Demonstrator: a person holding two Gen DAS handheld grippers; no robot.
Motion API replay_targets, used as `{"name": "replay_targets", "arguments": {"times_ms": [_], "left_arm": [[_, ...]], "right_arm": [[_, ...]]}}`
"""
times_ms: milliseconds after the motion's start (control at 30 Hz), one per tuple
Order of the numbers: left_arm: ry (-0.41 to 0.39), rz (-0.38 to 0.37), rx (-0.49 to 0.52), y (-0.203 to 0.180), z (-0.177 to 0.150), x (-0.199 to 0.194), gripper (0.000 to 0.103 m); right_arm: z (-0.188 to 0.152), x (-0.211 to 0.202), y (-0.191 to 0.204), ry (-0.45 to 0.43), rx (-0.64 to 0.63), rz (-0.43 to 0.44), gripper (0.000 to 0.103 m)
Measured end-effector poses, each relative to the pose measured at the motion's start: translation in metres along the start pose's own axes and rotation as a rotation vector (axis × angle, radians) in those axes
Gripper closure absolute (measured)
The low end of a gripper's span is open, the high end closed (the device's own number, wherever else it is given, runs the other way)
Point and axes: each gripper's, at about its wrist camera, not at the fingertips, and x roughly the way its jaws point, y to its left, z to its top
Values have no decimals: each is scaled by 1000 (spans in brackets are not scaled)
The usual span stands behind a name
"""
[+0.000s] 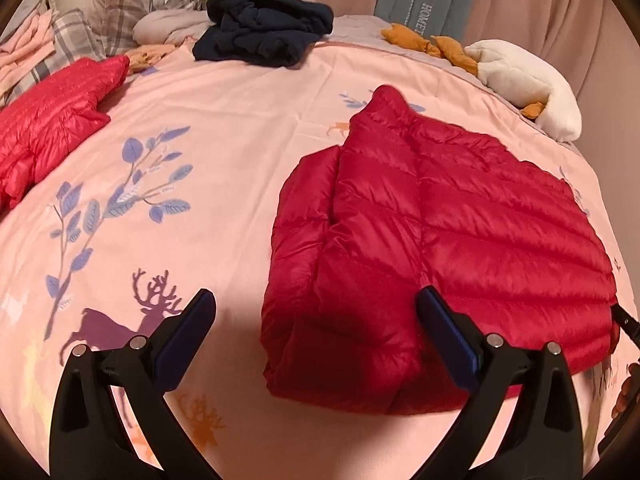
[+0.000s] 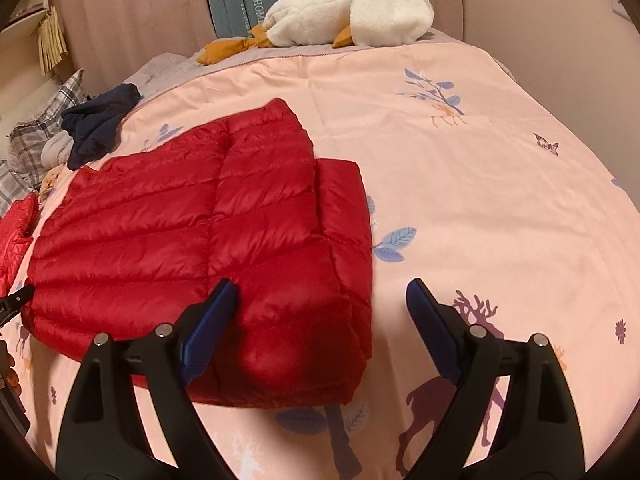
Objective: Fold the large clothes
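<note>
A red quilted puffer jacket (image 1: 460, 224) lies flat on the pink printed bed cover (image 1: 224, 128), its sides folded inward. My left gripper (image 1: 316, 300) is open above the jacket's near left corner, nothing between its blue pads. In the right wrist view the same jacket (image 2: 192, 232) fills the left half. My right gripper (image 2: 320, 292) hangs open over its near right corner, empty. The tip of the other gripper (image 2: 16, 300) shows at the left edge.
A second red puffer garment (image 1: 52, 120) lies at the left. A dark navy garment (image 1: 260, 28) sits at the back. A white and orange plush toy (image 2: 344, 16) rests on the far bed edge. Plaid pillows (image 1: 132, 4) are at the back left, curtains behind.
</note>
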Motion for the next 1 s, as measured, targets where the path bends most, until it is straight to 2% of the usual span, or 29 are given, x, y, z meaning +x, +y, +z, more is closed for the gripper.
{"name": "replay_targets", "arguments": {"times_ms": [233,467,567,667,733,833,1000], "left_arm": [[-87,-5,73,-12,1,-32,1],[-170,-51,268,-77,-13,-48,1],[-203,-63,338,-106,-24,-48,1],[-181,-75,365,-122,-31,-35,1],[-117,-54,388,-129,-37,-16,1],[-48,-65,387,-124,-43,1,1],[-66,-80,382,-119,-40,-8,1]], "right_arm": [[-1,-21,14,-50,-34,50,22],[-3,-34,66,-110,-155,170,22],[-8,-28,88,-100,-215,183,22],[-16,-15,106,-62,-266,178,22],[-22,-4,113,-29,-290,154,22],[-28,8,116,17,-301,140,22],[-30,5,117,17,-304,144,22]]}}
